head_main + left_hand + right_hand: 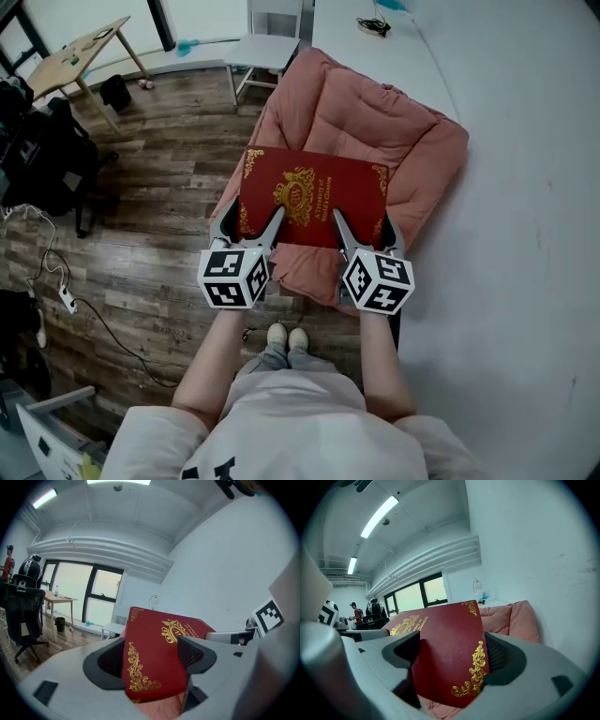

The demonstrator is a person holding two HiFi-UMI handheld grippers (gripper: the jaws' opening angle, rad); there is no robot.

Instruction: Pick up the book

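Book: the dark red hardcover book with gold corner scrollwork and a gold crest [309, 197] sits cover-up over the quilted pink cushion [375, 122], with its near edge toward the person.
Left tongs: the left gripper [250, 227] is clamped on the book's near left corner. In the left gripper view the red cover [154, 663] fills the gap between the dark padded jaws.
Right tongs: the right gripper [366, 232] is clamped on the near right corner in the same way.
Contact below: pink fabric shows under the near edge. I cannot tell whether the far edge rests on the cushion.
Step in hand: probably the lift, with both holds already made.
Doing it well: raise both grippers at the same pace and height, so the book neither twists nor tips sideways. Both grips are on one edge, so the far side will want to droop.
Risk: the smooth cover may slide out of the pads if the pinch eases.
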